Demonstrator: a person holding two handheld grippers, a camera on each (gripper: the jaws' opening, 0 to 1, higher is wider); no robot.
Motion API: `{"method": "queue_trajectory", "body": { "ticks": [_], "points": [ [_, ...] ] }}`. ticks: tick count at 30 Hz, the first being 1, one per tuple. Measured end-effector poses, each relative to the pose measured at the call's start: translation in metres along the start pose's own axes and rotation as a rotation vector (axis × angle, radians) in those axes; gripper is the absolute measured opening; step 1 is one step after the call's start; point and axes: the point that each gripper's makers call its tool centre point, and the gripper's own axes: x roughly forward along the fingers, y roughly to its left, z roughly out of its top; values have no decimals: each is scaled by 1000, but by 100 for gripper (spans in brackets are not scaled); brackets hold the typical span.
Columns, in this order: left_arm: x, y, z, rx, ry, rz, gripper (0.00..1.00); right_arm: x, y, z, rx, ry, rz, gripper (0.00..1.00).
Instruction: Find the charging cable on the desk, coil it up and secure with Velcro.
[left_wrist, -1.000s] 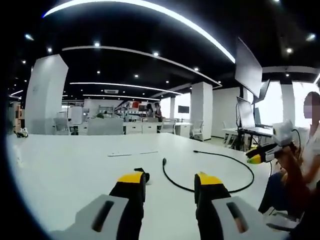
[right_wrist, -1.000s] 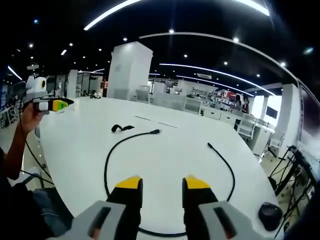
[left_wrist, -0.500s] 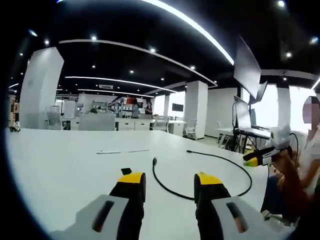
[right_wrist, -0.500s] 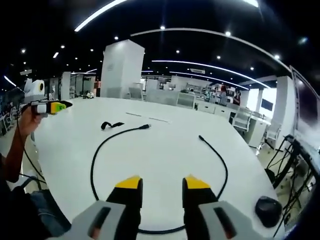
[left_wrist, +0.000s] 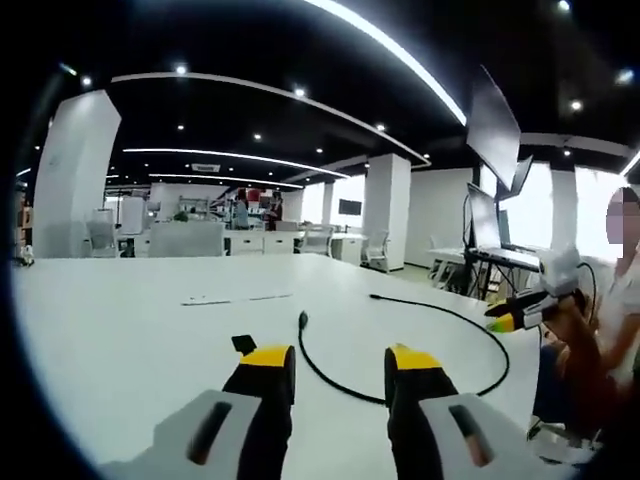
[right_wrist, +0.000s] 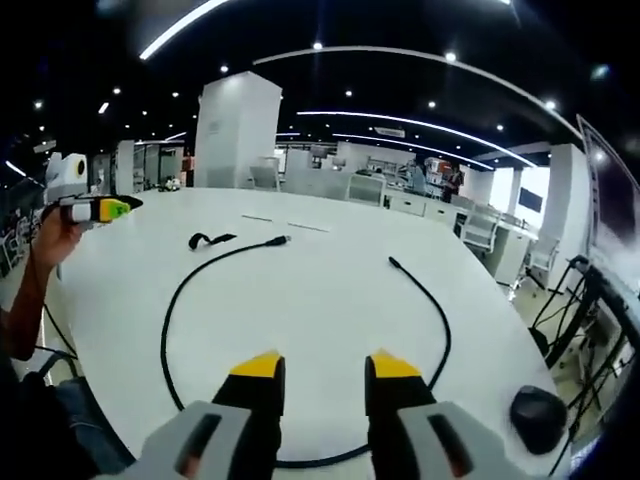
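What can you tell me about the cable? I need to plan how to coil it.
The cable is thin, black and looks flexible. It lies flat on the white desk in one wide open loop, uncoiled, with a small plug at each end; the two ends lie apart on the far side. The near part of the loop passes behind the right gripper. Nothing grips it. A strap lies just beyond one end.

Desk (right_wrist: 320, 300): smooth white top, faint sheen. Cable (right_wrist: 170, 320): thin, black, matt, rubbery-looking. Strap (right_wrist: 208, 240): black, cloth-like, limp. Right gripper (right_wrist: 320, 368): grey matt plastic body, black jaws, yellow tips. Left gripper (left_wrist: 340, 360): same finish. Mouse (right_wrist: 538, 420): black, dull plastic.
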Motion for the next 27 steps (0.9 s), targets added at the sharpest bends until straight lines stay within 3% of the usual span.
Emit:
{"method": "queue_trajectory", "body": {
  "ticks": [4, 16, 27],
  "points": [
    [10, -4, 3, -14, -10, -23, 40, 4, -4, 0, -1, 8, -3, 33],
    [38, 1, -8, 3, 40, -9, 38, 23, -15, 7, -3, 18, -14, 33],
    [65, 8, -18, -14, 75, -3, 38, 40, -42, 13, 13, 32, -29, 34]
  ]
}}
